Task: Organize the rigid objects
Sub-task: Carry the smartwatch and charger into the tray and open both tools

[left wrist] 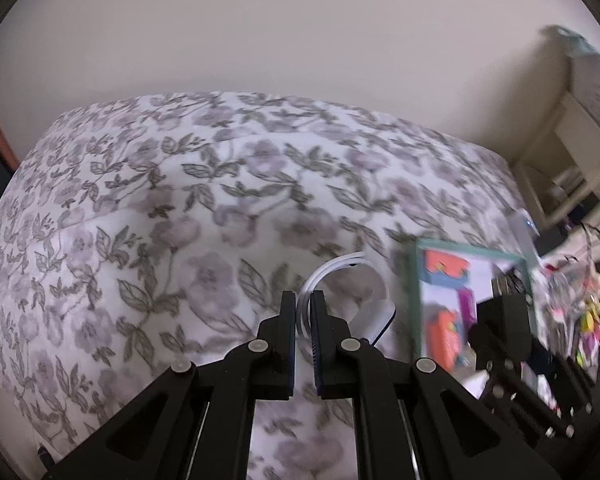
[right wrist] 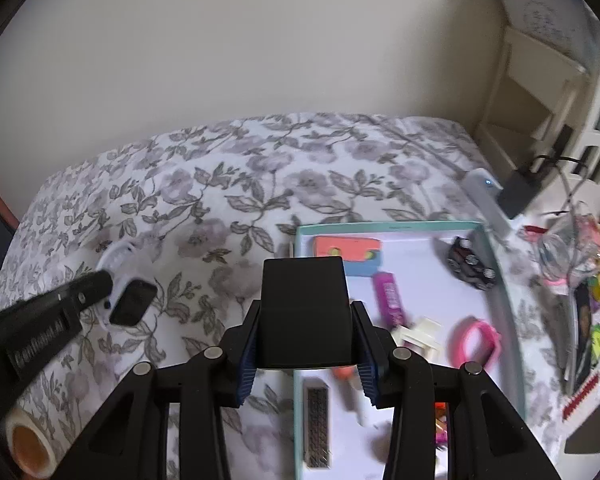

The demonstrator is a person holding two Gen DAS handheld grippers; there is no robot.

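Note:
My left gripper [left wrist: 305,300] is shut on the white strap of a smartwatch [left wrist: 340,268] and holds it above the floral bedspread [left wrist: 180,200]. In the right wrist view the same watch [right wrist: 126,296] hangs from the left gripper [right wrist: 108,280] at the left, its black face showing. My right gripper [right wrist: 306,316] is shut on a black box [right wrist: 304,312] at the left edge of a teal-rimmed white tray [right wrist: 384,225]. The tray holds an orange and blue block [right wrist: 348,254], a purple tube [right wrist: 390,298], a black toy car [right wrist: 470,262] and a pink band [right wrist: 476,340].
A tape roll [right wrist: 28,444] lies at the lower left. A metal grater-like piece [right wrist: 317,420] lies at the tray's near edge. A cluttered pile of colourful small items [right wrist: 588,300] sits right of the tray. White shelving [right wrist: 540,80] stands at the far right by the wall.

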